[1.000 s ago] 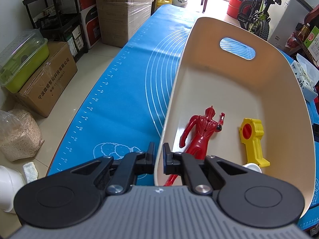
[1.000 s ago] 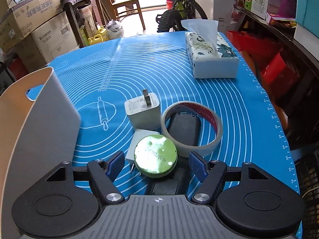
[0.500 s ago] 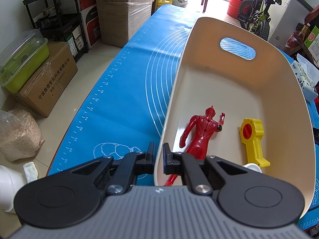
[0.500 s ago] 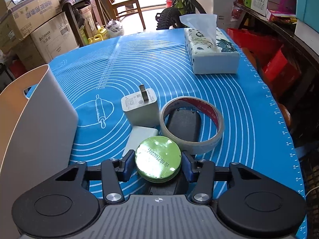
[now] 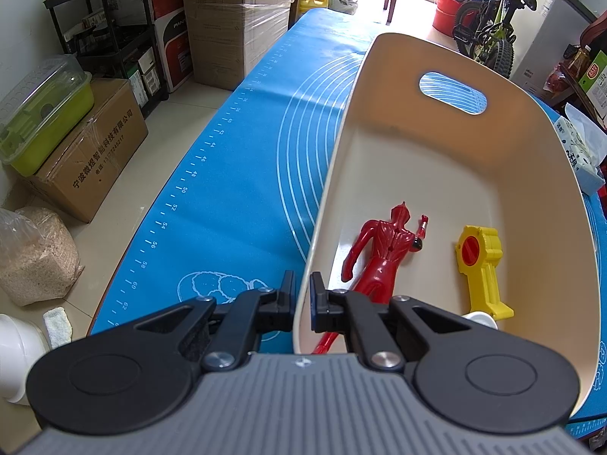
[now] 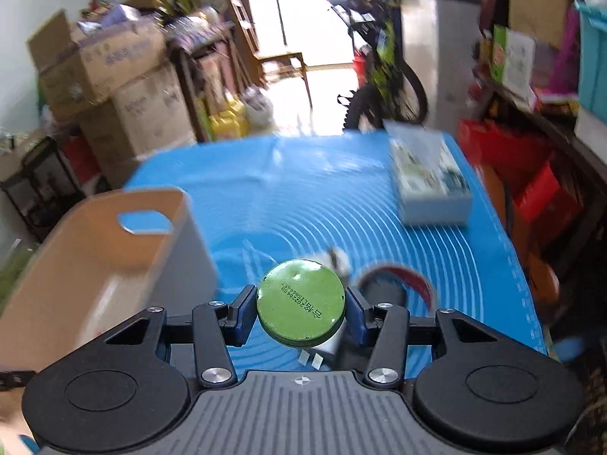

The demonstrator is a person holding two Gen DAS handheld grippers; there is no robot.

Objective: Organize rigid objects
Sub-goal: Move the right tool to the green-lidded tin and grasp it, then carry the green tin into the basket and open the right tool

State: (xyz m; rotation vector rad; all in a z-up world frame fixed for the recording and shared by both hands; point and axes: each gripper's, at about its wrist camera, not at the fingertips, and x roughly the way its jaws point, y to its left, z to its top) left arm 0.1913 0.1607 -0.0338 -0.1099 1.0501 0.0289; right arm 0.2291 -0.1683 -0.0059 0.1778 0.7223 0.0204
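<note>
My left gripper is shut on the near rim of a cream bin that stands on the blue mat. Inside the bin lie a red toy figure, a yellow toy and a small white piece. My right gripper is shut on a round green tin and holds it above the mat, to the right of the bin. A tape roll and a white charger lie blurred on the mat behind the tin.
A tissue box stands at the mat's far right; it also shows in the left wrist view. Cardboard boxes, shelves and a bicycle surround the table. The blue mat lies left of the bin.
My right gripper closed on the green tin and lifted it off the mat; the view now tilts up and blurs. The left gripper and bin have not moved.
</note>
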